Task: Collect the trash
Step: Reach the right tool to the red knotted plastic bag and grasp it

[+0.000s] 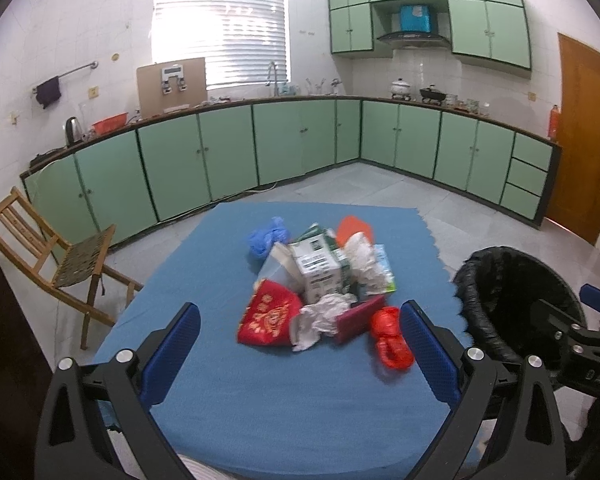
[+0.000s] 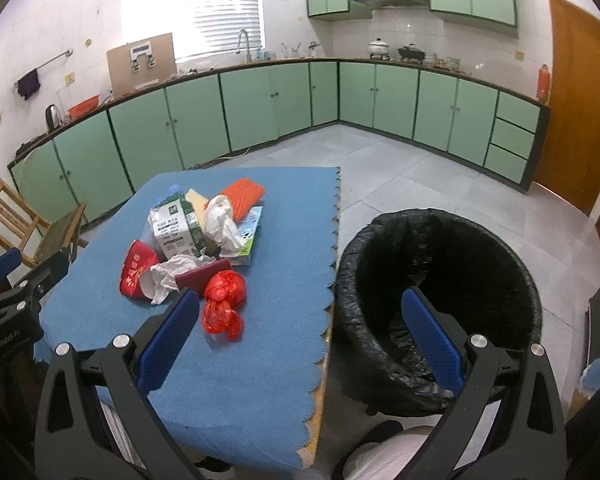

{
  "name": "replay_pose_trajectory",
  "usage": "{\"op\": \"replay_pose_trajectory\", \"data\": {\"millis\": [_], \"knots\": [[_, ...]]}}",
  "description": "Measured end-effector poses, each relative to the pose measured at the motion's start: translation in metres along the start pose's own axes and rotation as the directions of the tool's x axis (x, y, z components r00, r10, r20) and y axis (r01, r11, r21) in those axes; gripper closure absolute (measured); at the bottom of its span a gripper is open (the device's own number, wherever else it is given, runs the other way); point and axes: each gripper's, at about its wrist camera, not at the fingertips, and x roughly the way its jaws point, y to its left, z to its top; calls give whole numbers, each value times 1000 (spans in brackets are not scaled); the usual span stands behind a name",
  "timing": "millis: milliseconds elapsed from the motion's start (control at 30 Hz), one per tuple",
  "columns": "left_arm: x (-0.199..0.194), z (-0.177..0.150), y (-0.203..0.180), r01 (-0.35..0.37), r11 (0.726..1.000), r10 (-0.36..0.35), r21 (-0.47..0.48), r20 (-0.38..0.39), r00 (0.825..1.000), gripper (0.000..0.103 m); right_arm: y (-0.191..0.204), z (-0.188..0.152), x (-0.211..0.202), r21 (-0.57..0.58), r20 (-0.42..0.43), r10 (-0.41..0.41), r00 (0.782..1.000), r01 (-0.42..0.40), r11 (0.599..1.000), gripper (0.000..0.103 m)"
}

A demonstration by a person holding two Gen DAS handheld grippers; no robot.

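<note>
Both jaws stand wide apart, empty; the left gripper (image 1: pixel 300 354) faces the trash pile on the blue table (image 1: pixel 260 412), nearest piece the red bag (image 1: pixel 390 338) toward the right edge; beyond, the black-lined bin (image 2: pixel 440 280) under the right gripper (image 2: pixel 300 354).

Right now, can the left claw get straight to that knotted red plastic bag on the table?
Probably yes: the left claw is open and empty, the red plastic bag lies at the pile's near edge beside its right finger, with nothing covering it.
</note>
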Motion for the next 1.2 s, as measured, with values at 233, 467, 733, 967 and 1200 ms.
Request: {"op": "replay_pose_trajectory", "data": {"millis": [233,467,733,967,1200], "knots": [[35,-15,32,-63,998,63,-3,-60,996,6,28,-8,44,-44,-52,42,998,-45,998,6],[72,-33,50,-94,996,95,7,-137,986,8,52,-16,102,-34,-136,88,987,-94,995,22],[102,-45,56,-90,996,92,20,-200,975,11,71,-25,154,-64,-227,85,970,-102,993,29],[121,-50,58,-75,997,78,19,-235,969,11,77,-35,186,-60,-306,109,946,-133,989,57],[129,-50,44,-23,1000,27,20,-252,967,17,73,-35,182,-34,-322,158,934,-178,983,85]]}}
